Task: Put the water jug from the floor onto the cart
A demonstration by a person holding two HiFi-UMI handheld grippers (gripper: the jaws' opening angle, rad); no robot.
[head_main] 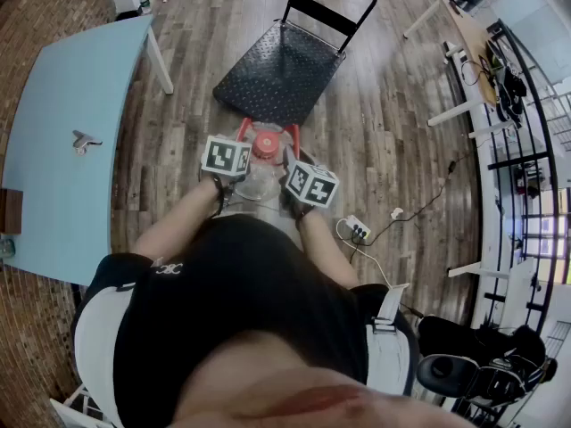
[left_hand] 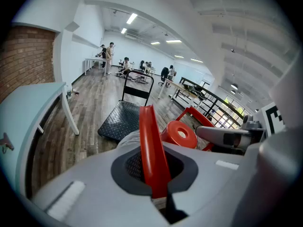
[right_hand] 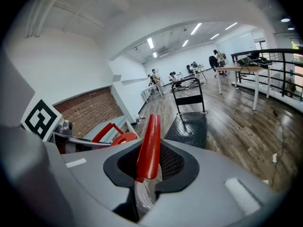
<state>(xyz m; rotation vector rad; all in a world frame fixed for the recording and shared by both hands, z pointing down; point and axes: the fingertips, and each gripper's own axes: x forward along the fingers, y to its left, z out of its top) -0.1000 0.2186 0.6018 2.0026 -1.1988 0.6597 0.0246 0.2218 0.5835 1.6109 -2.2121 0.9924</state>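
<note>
Left gripper [left_hand: 152, 171] is clamped tight on a red handle [left_hand: 150, 141] of the water jug [head_main: 260, 175]. Right gripper [right_hand: 147, 167] is pinching the second red handle [right_hand: 149, 141]. The jug hangs between both tools, red cap [head_main: 265, 144] on top, right at the near edge of the black cart [head_main: 277, 74]. Beyond that, the push bar [head_main: 330, 7] stands over the wood floor [head_main: 384, 123].

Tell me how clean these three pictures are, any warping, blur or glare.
Head view: heavy fisheye, the blue table edge bows, evenly lit. Left gripper view: dark round border, the red jug handle up close looks soft. Right gripper view: same border, ceiling lights blow out, the cart stays sharp.
</note>
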